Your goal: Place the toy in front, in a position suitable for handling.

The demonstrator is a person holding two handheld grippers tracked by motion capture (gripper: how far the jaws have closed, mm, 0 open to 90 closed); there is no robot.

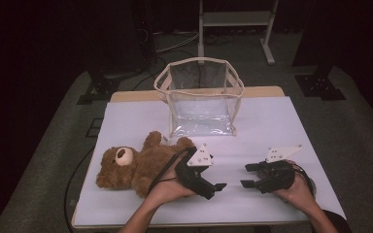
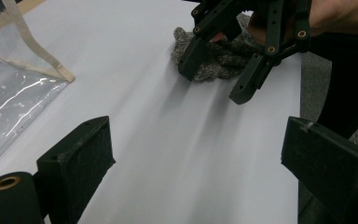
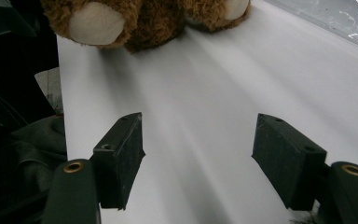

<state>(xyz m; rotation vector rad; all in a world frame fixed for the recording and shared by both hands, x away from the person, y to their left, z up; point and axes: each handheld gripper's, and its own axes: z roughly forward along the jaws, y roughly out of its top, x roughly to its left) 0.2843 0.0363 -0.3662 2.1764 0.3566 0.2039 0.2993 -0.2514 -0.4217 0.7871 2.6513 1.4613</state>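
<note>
A brown teddy bear (image 1: pixel 136 167) is lying on its back at the left of the white table (image 1: pixel 272 121), just in front of a clear plastic bag (image 1: pixel 200 97) that is standing upright with its mouth gaping, probably so the bear can be dropped in from above. The left tongs (image 1: pixel 212 187) are hovering low beside the bear's legs, standing wide with nothing between them. The right tongs (image 1: pixel 249 175) are facing them from the other side, also spread wide and empty (a grey knitted cloth (image 2: pixel 214 58) is lying under that hand, seen from the left gripper view). Both are pointing inward, seemingly placed to work on the bear from two sides.
</note>
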